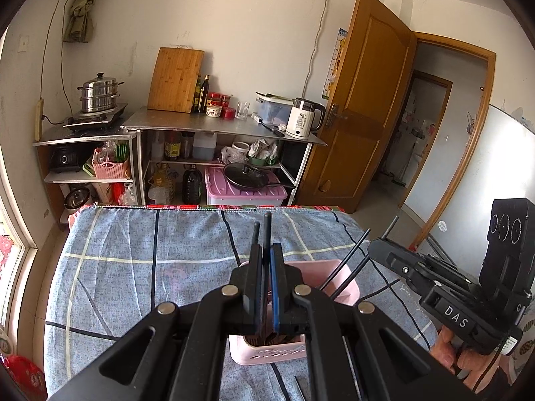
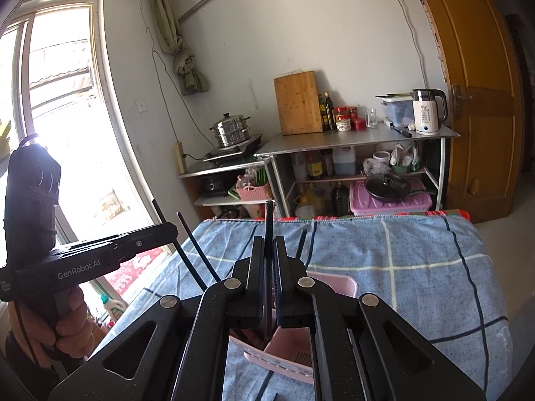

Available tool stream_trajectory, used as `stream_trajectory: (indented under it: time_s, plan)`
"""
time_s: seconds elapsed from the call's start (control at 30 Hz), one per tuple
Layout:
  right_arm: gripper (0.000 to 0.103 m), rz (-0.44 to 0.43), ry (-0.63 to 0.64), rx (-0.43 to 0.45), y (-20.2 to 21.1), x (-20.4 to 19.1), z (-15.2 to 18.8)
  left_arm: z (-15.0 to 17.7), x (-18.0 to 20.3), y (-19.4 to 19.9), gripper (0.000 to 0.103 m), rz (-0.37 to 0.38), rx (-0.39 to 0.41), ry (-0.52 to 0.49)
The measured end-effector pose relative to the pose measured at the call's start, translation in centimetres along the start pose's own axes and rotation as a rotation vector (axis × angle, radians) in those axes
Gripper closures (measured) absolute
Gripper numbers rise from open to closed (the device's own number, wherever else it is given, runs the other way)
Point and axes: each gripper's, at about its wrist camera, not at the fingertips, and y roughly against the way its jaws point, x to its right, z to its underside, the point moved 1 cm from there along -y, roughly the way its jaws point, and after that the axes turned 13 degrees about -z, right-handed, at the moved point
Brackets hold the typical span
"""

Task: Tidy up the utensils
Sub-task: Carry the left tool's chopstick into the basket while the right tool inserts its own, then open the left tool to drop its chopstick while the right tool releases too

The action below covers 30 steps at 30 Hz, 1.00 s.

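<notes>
The left gripper (image 1: 266, 250) has its jaws pinched tight on thin black chopsticks (image 1: 267, 230), whose ends stick up past the fingertips; one finger carries a blue pad (image 1: 277, 287). The right gripper (image 2: 268, 245) is likewise clamped, on a single thin dark chopstick (image 2: 269, 224) that runs up between its fingers and down toward the holder beneath.

Under both grippers stands a pink plastic utensil holder (image 1: 344, 284), a rectangular box with slotted sides, resting on a table covered by a blue checked cloth (image 1: 133, 267). It sits near the near edge of the table, roughly midway between the left and right edges. More black chopsticks (image 1: 347, 267) lean out of it at a slant toward the right gripper. In the right wrist view the same holder (image 2: 334, 284) shows its inner compartments, and the left gripper (image 2: 167, 230) hangs just beside it on the window side, held by a person's hand (image 2: 72, 320). In the left wrist view the person's other hand (image 1: 451, 351) grips the right device.

Beyond the far edge of the table stand metal kitchen shelves (image 1: 217, 123) with a bamboo cutting board (image 1: 175, 80), a white electric kettle (image 1: 302, 118) and a steel steamer pot (image 1: 98, 95), beside a brown wooden door (image 1: 361, 100).
</notes>
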Motion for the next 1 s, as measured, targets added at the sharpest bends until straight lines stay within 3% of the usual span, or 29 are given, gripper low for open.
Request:
stream_trajectory:
  time_s: [0.2,0.33,0.63,1.0]
  plan:
    - [0.098,0.003,-0.012,-0.043,-0.6,0.4,0.8,1.0,-0.4,-0.5,0.095,-0.019,-0.011,0.01]
    - [0.088,0.007,0.0,-0.032,0.5,0.2,0.7,1.1,-0.8,0.5,0.078,-0.034,0.017,0.025]
    - [0.087,0.034,0.037,0.02,4.8,-1.0,1.2,2.2,-1.5,4.6,0.072,-0.067,0.09,0.05]
    - [0.087,0.043,0.048,0.06,11.2,-1.9,4.5,6.9,0.4,8.8,0.07,-0.036,0.119,0.006]
